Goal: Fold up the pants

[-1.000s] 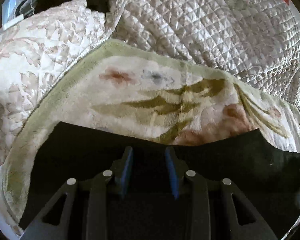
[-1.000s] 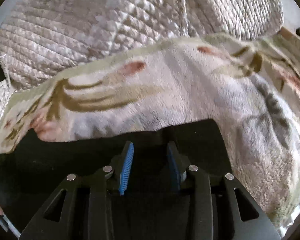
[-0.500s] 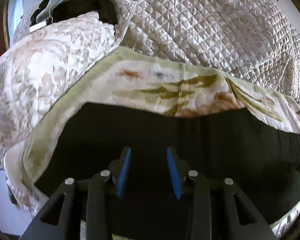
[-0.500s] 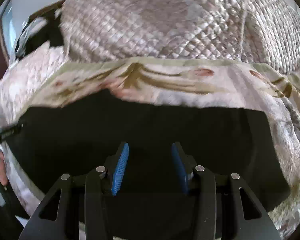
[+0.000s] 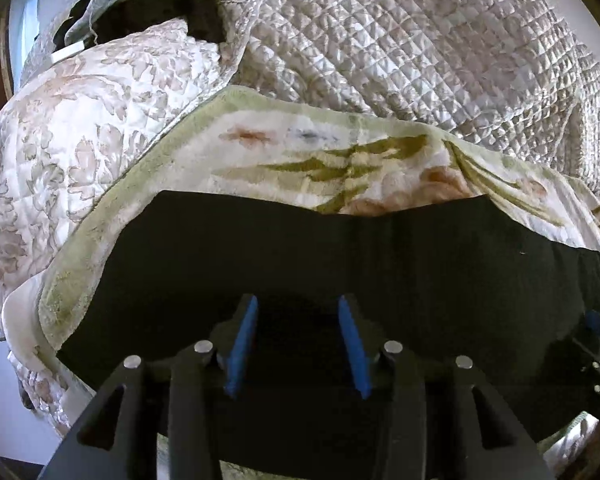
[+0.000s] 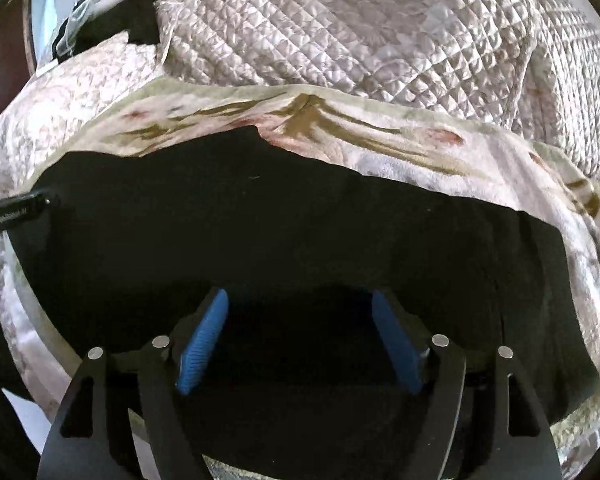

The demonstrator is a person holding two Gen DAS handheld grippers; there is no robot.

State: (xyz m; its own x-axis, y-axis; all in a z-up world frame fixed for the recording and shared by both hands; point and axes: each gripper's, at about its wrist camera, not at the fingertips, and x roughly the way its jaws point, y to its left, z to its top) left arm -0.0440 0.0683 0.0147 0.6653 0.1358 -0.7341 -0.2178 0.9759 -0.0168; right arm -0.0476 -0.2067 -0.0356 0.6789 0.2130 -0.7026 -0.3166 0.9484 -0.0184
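Black pants (image 5: 340, 256) lie spread flat across a cream floral blanket (image 5: 300, 156) on a bed; they also fill the middle of the right wrist view (image 6: 300, 240). My left gripper (image 5: 298, 316) is open above the near part of the pants, with nothing between its blue pads. My right gripper (image 6: 300, 312) is open wide above the near part of the pants, also empty. The other gripper's body (image 6: 12, 212) shows at the left edge of the right wrist view.
A quilted silver-pink bedspread (image 5: 420, 52) is bunched behind the blanket. A floral quilted cover (image 5: 60, 160) lies at left. Dark clothing and a pale cloth (image 5: 140, 12) sit at the far back left. The bed's edge drops off at the lower left.
Both grippers have pulled back and up from the pants, so more of the black cloth shows. The right gripper's jaws have opened wider. The pants lie still.
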